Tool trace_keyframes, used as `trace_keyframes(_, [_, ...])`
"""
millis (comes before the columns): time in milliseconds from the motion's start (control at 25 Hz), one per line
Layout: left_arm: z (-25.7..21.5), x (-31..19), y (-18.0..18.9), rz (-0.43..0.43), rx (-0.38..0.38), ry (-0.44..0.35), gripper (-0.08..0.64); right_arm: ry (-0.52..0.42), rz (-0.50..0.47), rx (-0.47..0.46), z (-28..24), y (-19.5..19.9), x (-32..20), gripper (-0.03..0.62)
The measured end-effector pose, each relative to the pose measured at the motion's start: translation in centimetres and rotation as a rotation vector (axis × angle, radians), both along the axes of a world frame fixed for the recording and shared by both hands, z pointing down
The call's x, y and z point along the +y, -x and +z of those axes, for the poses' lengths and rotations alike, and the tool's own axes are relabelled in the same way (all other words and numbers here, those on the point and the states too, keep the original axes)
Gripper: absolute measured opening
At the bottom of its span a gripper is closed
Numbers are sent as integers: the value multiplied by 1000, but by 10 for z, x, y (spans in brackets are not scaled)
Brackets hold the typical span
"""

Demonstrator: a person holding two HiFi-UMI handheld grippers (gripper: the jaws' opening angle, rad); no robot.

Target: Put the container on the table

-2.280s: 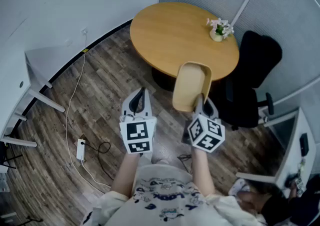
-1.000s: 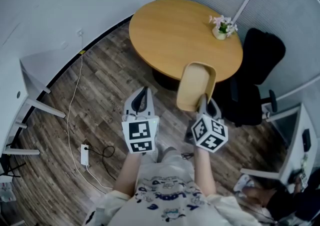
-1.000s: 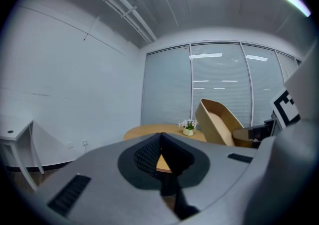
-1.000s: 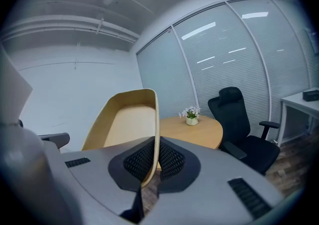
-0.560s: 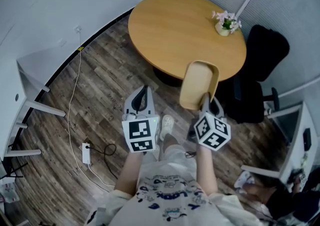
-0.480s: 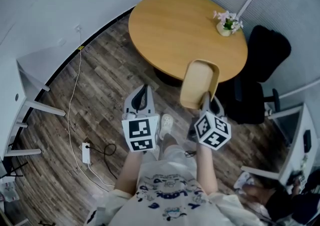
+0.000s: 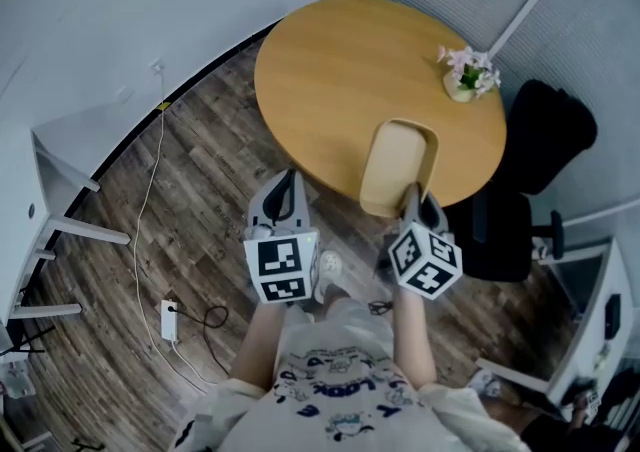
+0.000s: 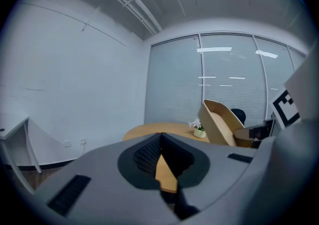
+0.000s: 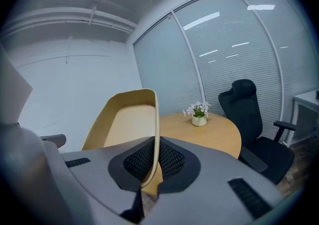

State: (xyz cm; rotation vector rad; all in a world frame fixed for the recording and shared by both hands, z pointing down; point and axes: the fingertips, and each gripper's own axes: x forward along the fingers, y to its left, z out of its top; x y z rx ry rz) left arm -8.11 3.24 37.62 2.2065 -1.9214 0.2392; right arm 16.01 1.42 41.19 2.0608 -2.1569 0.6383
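Container [image 7: 397,168] is hanging in the air, so the task is only partly done: it is lifted and brought up to the table, but not yet set down. The right gripper [image 7: 411,204] is pinching one wall of it at the near end. In the right gripper view the thin rim is running straight down between the closed jaws, and the container [image 9: 124,122] is rising up and away from them, tipped on its side with its hollow facing to the jaws' left. It is looking empty.

The left gripper [image 7: 283,196] is riding alongside, well apart from the container and holding nothing. In its own view the left gripper [image 8: 160,139] is keeping its jaws pressed together, with only a sliver of tabletop showing below their tips.

Ahead of both pairs of jaws the round table [image 7: 340,70] is waiting. From the head view the container's far end is overlapping the table's near edge, though how high above the top it is cannot be told. Farther on, a small flower pot [image 7: 465,75] is standing near the far right edge, and a black chair [image 7: 545,145] is sitting beyond the table to the jaws' right.

What is left, by the look of it: carrying the container forward over the bare wood, well short of the flower pot, lowering it flat and letting go.
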Motion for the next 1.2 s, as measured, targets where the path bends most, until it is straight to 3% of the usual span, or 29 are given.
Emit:
trace_keyframes(520, [-4,-121,-12,-66,-2,17,3,30,-64,2,2,-12,-137,6])
trace_keyframes(1200, [31,-212,-23,-34,-10,100,3,123,-40,-4,42,-19,-216,6])
